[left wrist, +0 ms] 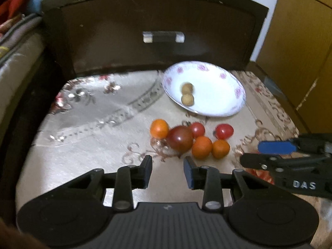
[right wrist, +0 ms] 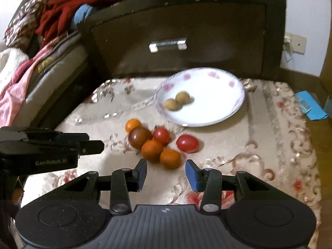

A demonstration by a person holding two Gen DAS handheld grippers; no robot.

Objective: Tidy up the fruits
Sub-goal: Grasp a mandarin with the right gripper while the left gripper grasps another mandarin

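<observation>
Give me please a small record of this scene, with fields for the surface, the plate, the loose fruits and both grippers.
surface: floral cloth, dark drawer front behind it
plate: white plate with pink flowers, at the back right of the cloth
on plate: two small tan fruits, side by side
loose fruits: cluster in front of the plate; three orange fruits, two red tomatoes, one dark tomato
left gripper: open, holds nothing
right gripper: open, holds nothing, just before the cluster

Dark drawer front (right wrist: pixel 186 31), red cloth (right wrist: pixel 62 14)
</observation>
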